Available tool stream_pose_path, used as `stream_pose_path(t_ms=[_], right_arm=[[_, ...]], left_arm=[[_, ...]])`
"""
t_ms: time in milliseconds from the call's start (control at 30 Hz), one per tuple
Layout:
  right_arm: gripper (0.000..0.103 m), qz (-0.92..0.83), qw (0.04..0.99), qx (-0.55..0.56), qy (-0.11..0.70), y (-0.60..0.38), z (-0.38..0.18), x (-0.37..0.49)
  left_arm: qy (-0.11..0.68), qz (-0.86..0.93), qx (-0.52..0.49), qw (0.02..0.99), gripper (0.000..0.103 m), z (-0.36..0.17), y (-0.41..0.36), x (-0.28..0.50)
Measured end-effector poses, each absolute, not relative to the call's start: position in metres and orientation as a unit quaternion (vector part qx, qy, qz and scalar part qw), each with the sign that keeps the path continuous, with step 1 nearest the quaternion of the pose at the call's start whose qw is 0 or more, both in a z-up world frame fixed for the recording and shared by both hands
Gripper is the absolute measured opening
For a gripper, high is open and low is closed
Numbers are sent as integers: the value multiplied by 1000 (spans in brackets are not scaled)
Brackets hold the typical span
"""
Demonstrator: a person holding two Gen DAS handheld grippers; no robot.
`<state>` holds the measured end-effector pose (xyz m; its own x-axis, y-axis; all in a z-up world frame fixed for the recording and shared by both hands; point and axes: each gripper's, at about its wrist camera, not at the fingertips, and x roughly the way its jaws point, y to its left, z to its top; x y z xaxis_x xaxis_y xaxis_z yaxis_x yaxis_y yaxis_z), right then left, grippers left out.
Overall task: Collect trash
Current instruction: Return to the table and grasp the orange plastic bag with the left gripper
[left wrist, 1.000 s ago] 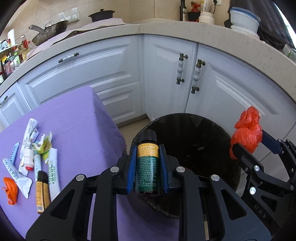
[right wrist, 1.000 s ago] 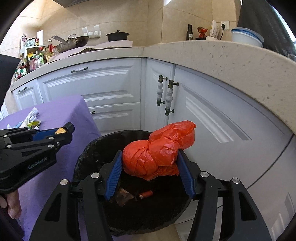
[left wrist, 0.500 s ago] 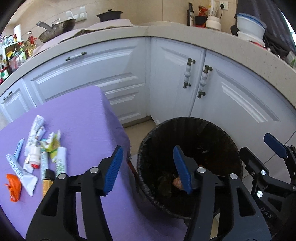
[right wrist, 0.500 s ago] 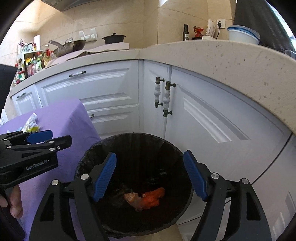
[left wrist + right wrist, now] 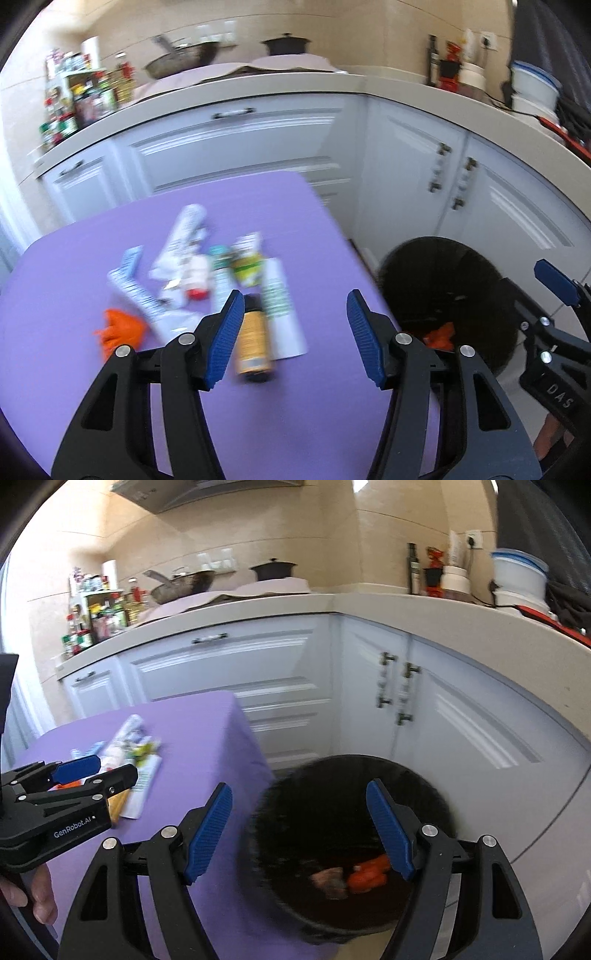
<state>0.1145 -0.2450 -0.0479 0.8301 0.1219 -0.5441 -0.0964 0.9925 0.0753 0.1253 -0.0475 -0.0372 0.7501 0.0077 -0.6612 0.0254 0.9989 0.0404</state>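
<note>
A: How do the fingers stand?

B: Both pairs are apart with nothing between them. The left gripper (image 5: 295, 332) hangs over the purple table (image 5: 74, 387); the right gripper (image 5: 299, 834) hangs over the black bin (image 5: 424, 786), which already holds an orange bag (image 5: 369, 875).

A: Where is the remaining trash?

B: Clustered on the table: an amber bottle (image 5: 253, 343) just beside a white tube (image 5: 282, 314), further tubes (image 5: 184, 229) behind, and an orange scrap (image 5: 120, 328) to the left.

A: What could fail from here?

B: The items lie touching, so a closing jaw may catch two at once or nudge the round bottle, which could roll toward the table's edge. The left view is blurred, so a hasty approach risks misalignment.
</note>
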Motion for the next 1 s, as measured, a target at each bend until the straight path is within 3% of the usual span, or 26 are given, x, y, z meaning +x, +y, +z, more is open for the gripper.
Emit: stream_pose_path(t_ms=[467,600,900,967,1000], right_arm=[[73,129,948,5,290,-155,-44,113],[73,139,946,-3,293,-139,-44,115],[73,144,940,-17,308,-120,-48,123],[73,144,939,-17,312,-119,-50,125],[73,144,938,-17,315,-118,-51,126]], left_arm=[[368,98,-14,925,56,-51,68,96],[374,104,-22,921,62,-57,84,99],[411,86,-29,907,62,-81,97,124],[422,76,-38,902,59,-84,100,129],[423,73,-42,902,52,-85,101,130]])
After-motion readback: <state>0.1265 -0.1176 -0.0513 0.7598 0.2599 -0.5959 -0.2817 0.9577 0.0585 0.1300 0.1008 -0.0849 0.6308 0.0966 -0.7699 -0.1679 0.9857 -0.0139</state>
